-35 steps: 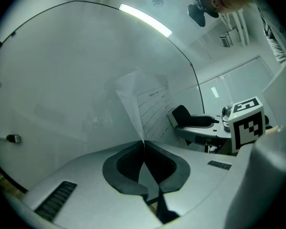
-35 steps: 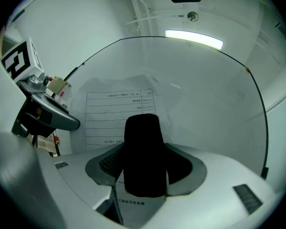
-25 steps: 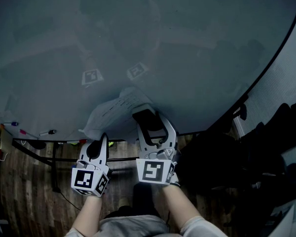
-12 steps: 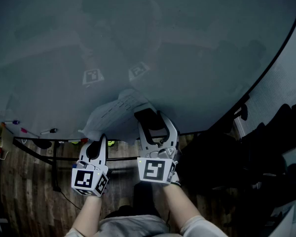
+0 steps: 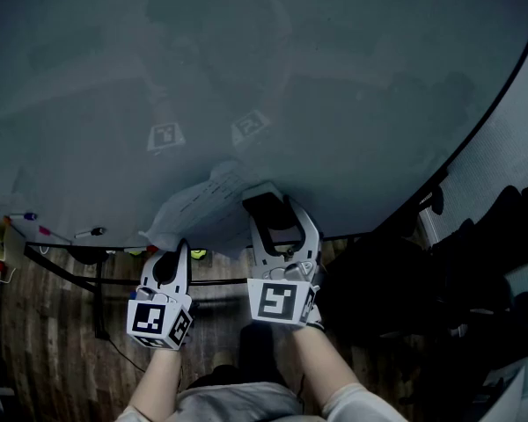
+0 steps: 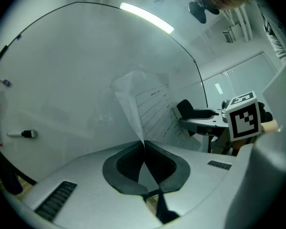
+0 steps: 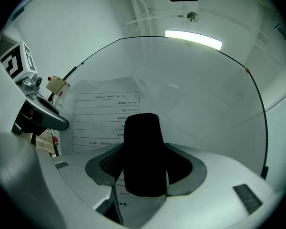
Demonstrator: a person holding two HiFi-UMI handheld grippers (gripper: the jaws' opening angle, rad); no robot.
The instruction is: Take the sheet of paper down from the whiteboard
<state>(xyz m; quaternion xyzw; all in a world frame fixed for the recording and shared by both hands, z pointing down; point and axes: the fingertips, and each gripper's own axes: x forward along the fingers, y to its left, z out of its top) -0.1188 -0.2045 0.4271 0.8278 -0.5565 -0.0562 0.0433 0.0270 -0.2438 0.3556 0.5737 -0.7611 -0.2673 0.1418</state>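
A dark wood-plank floor point(image 5: 44, 341) is showing at the frame's lower left. A ceiling light strip point(image 7: 193, 38) is glowing at upper centre, and a pale wall point(image 5: 515, 139) is rising at right.

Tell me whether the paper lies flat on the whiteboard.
Not flat: the left gripper is shut on one edge of the paper, bending it off the whiteboard.

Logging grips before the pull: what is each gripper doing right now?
Left gripper: closed, pinching the white printed sheet of paper by its edge.
Right gripper: closed on a black rounded block in front of that sheet.
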